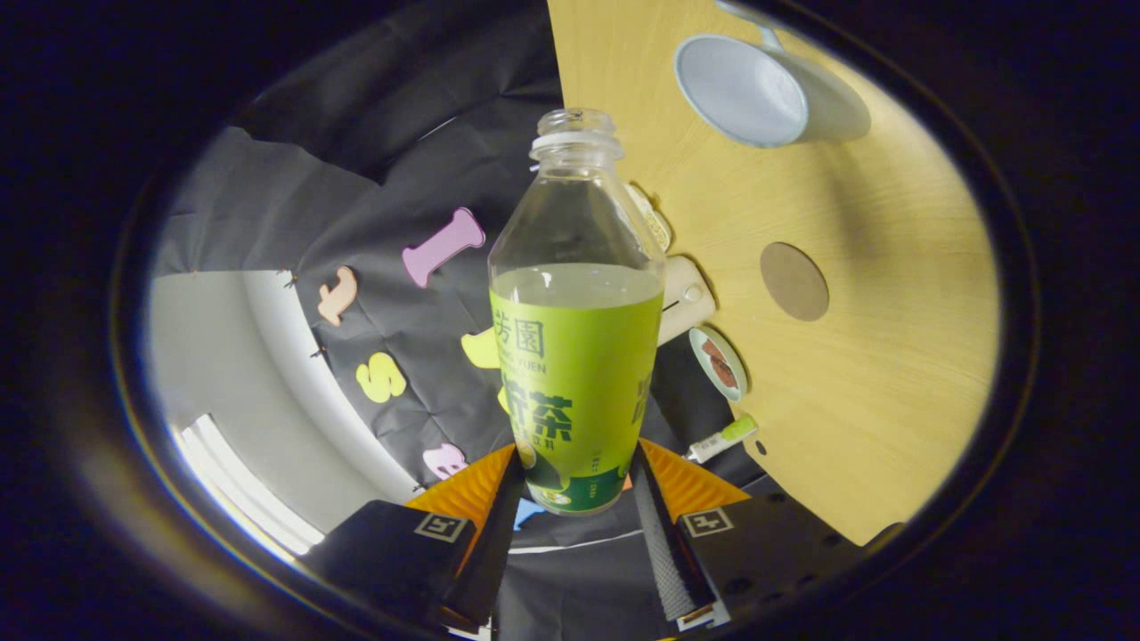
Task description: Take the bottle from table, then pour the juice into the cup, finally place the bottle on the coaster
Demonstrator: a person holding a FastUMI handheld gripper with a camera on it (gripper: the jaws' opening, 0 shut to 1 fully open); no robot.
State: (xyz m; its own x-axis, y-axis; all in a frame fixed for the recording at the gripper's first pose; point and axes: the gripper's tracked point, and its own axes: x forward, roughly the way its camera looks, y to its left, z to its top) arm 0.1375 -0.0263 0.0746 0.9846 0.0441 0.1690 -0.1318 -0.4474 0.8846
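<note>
Your gripper (577,485) is clamped on the uncapped clear plastic bottle (575,312) with green label (juice about half up), held off the pale wooden table (891,401). Beyond it: white cup (757,93), round brown coaster (793,281).

A staged recording booth, not a lived-in room — black cloth (392,169) is pinned up as a wall behind a light wood-grain table (891,374). On the table lie a few household bits: a white cup (757,89), a round coaster (793,281), a small dish (720,362), a marker (723,439).
</note>
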